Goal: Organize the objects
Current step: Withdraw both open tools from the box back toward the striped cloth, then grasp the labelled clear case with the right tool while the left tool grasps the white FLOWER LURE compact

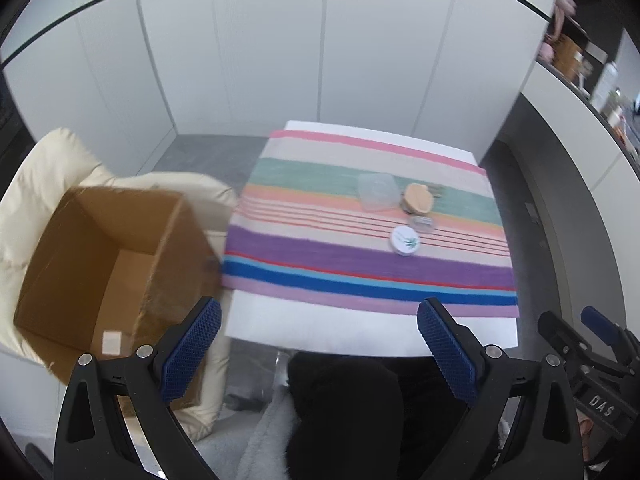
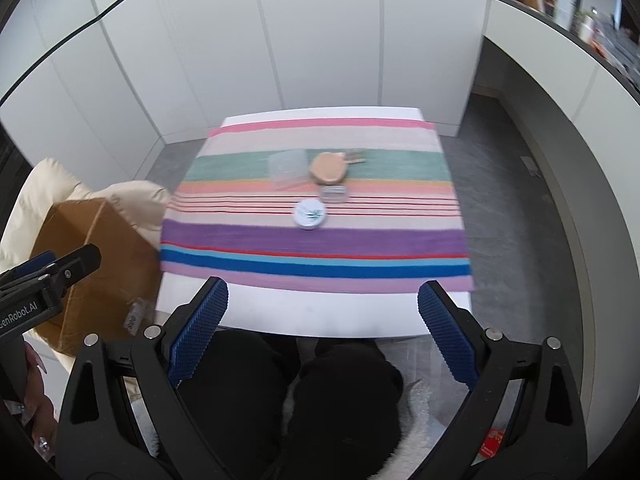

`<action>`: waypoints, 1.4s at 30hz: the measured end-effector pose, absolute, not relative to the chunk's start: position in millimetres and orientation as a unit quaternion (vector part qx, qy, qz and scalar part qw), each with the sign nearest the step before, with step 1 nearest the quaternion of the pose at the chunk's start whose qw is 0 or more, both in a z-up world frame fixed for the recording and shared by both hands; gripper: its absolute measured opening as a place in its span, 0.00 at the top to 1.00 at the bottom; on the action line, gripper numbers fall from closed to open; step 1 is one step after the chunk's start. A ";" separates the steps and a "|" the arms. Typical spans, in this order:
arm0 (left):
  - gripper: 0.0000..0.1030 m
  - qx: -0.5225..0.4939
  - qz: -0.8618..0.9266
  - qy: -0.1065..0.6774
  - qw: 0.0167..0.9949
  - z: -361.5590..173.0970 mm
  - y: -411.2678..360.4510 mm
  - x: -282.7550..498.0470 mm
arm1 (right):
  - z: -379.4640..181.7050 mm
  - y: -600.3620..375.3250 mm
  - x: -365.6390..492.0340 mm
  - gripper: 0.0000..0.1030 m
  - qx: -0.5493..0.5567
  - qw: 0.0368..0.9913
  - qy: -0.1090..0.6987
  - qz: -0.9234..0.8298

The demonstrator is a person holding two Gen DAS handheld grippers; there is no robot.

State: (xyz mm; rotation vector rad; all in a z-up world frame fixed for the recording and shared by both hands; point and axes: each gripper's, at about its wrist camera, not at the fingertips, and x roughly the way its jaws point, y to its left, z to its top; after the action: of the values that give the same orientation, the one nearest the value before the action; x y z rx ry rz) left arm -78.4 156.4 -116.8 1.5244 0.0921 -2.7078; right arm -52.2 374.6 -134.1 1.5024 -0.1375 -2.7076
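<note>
A round white tin [image 1: 405, 241] [image 2: 309, 213] with a green leaf print lies on a striped cloth [image 1: 360, 256] [image 2: 312, 240] over a white table [image 1: 320, 328] [image 2: 320, 312]. Behind it lie a small clear jar [image 1: 422, 224] [image 2: 333, 193], a wooden brush-like piece [image 1: 418, 199] [image 2: 330, 167] and a clear plastic case [image 1: 378, 191] [image 2: 289, 169]. My left gripper [image 1: 319, 346] is open and empty, held short of the table's near edge. My right gripper [image 2: 323, 330] is open and empty, also short of the near edge.
An open, empty cardboard box [image 1: 100, 264] [image 2: 96, 260] rests on a cream cushioned chair [image 1: 48, 168] [image 2: 52, 180] left of the table. White panel walls stand behind. A counter with clutter [image 1: 592, 76] [image 2: 580, 16] runs along the right. The person's dark-clothed knees [image 1: 344, 412] [image 2: 304, 400] sit below the grippers.
</note>
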 end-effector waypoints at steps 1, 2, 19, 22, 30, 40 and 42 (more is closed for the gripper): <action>0.03 0.491 -0.871 0.023 0.014 -119.9 161.0 -79.9 | -134.9 383.6 -51.1 0.05 0.482 0.018 -0.052 -0.874; 0.03 0.492 -0.870 0.017 0.008 -124.4 167.8 -82.0 | -135.0 389.6 -49.0 0.05 0.480 0.018 -0.060 -0.875; 0.03 0.539 -0.840 -0.009 -0.060 -239.2 249.5 -184.9 | -204.1 458.0 -116.2 0.05 0.482 -0.026 -0.120 -0.867; 0.03 0.544 -0.836 -0.030 -0.070 -274.2 270.4 -214.8 | -222.9 467.3 -131.5 0.05 0.493 -0.035 -0.123 -0.861; 0.14 0.588 -0.805 -0.041 -0.061 -363.9 301.8 -279.5 | -267.3 484.2 -169.2 0.05 0.510 -0.055 -0.114 -0.851; 0.44 0.549 -0.833 -0.036 -0.060 -377.1 284.1 -296.2 | -317.2 475.8 -213.0 0.05 0.529 -0.043 -0.115 -0.840; 0.44 0.549 -0.834 -0.026 -0.040 -376.4 267.2 -296.0 | -330.2 464.5 -227.6 0.05 0.532 -0.032 -0.116 -0.838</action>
State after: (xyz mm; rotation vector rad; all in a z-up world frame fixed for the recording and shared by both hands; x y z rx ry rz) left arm -296.0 267.2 -376.4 1.7707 -0.0824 -2.6897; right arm -227.6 464.5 -330.2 1.7067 -0.3734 -2.6878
